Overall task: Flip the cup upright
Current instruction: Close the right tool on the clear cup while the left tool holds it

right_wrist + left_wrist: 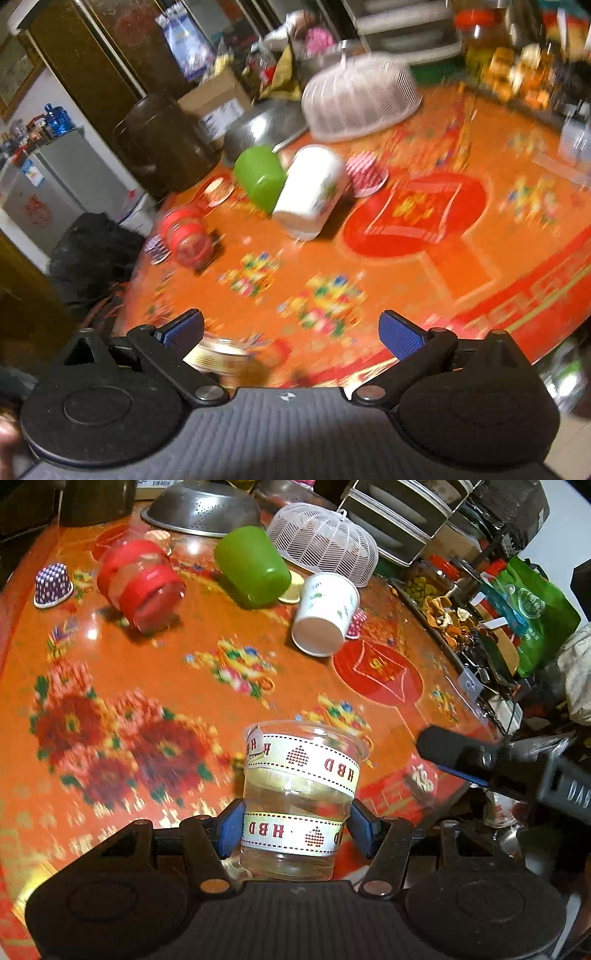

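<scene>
Near the table's [155, 653] front edge, the left gripper [295, 829] clamps the clear ribboned cup [299, 797], mouth up — this one judged flipped, release pending. Right gripper [291, 332] hangs open, empty. Toward the far edge, the white paper cup [327, 613], green cup [253, 565] and red-banded cup [142, 585] lie sideways, undone.

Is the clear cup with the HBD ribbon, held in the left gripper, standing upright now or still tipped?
Upright: the clear cup shows its open rim on top and its base below, between the left gripper's blue pads.
</scene>
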Available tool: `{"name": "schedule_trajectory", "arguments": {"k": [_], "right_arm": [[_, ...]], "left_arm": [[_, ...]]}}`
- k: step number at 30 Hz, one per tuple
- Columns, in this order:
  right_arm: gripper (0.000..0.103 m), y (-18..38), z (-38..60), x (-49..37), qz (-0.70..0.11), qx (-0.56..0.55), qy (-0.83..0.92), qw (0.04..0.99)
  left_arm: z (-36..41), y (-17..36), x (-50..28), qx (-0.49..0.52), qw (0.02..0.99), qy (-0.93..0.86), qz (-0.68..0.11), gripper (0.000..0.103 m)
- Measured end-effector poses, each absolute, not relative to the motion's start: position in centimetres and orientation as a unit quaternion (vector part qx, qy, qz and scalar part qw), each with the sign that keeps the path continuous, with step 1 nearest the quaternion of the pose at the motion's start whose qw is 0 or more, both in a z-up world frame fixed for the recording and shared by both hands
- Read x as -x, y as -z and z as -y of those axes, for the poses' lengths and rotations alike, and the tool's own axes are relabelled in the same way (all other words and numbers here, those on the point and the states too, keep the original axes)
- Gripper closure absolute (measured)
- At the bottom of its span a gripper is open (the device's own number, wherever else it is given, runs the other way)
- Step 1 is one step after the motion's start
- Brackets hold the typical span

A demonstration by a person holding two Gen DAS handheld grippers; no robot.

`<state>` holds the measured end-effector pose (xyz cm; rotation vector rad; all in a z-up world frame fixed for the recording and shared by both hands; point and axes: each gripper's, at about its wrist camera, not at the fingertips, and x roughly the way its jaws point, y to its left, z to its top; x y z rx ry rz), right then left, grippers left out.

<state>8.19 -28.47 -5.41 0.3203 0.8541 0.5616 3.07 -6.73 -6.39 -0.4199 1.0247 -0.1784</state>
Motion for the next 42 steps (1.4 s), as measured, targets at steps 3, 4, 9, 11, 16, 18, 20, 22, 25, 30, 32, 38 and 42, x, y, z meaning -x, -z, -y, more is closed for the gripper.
{"name": "schedule_trajectory", "arguments": {"k": [3,4,9,11,16,18,20,22,25,30,32,38,42], "right_arm": [[0.001,5.9,27.9,-8.9,-0.441,-0.189,-0.282,0.831],[0.001,6.1,27.5,-9.2,-0.457,-0.200,-0.285,0.818],[0.001,7.0,24.7,-9.3,-0.518,-0.193,-0.280,0.785],[0.001,7.2,23.8,-9.3,-0.535,-0.194,-0.286,0.771],[0.004,7.3,22.1,-9.5,-0.547,-0.184,-0.277,0.769],[0.012,7.4,21.7,-9.5,-0.552,-0.176,-0.271,0.769],[0.016,7.4,21.4,-9.6,-0.556,-0.170,-0.268,0.768],[0.019,7.3,21.4,-9.5,-0.556,-0.169,-0.264,0.770],[0.023,7.2,21.3,-9.5,-0.556,-0.164,-0.258,0.773],[0.035,7.3,21.2,-9.7,-0.553,-0.160,-0.252,0.778],[0.035,7.4,21.1,-9.8,-0.552,-0.160,-0.257,0.777],[0.036,7.3,20.8,-9.8,-0.546,-0.148,-0.268,0.780],[0.036,7.4,20.8,-10.0,-0.546,-0.145,-0.272,0.779]], "left_arm": [[7.5,6.7,-1.9,0.194,0.855,0.083,-0.473,0.040],[7.4,6.8,-1.5,0.199,0.856,0.080,-0.470,0.040],[7.4,7.2,-1.3,0.218,0.855,0.085,-0.462,0.040],[7.5,7.3,-1.3,0.221,0.854,0.091,-0.463,0.040],[7.7,7.4,-1.0,0.222,0.852,0.098,-0.463,0.040],[7.5,7.5,-1.0,0.224,0.851,0.100,-0.464,0.040],[7.4,7.5,-1.0,0.229,0.850,0.100,-0.464,0.040],[7.3,7.6,-0.9,0.230,0.850,0.100,-0.463,0.040],[7.3,7.5,-0.8,0.228,0.851,0.100,-0.463,0.040],[7.1,7.7,-0.7,0.230,0.849,0.100,-0.465,0.040],[7.1,7.7,-0.7,0.228,0.849,0.099,-0.466,0.040],[7.3,7.6,-0.8,0.219,0.851,0.096,-0.467,0.040],[7.5,7.5,-0.8,0.211,0.851,0.099,-0.470,0.038]]}}
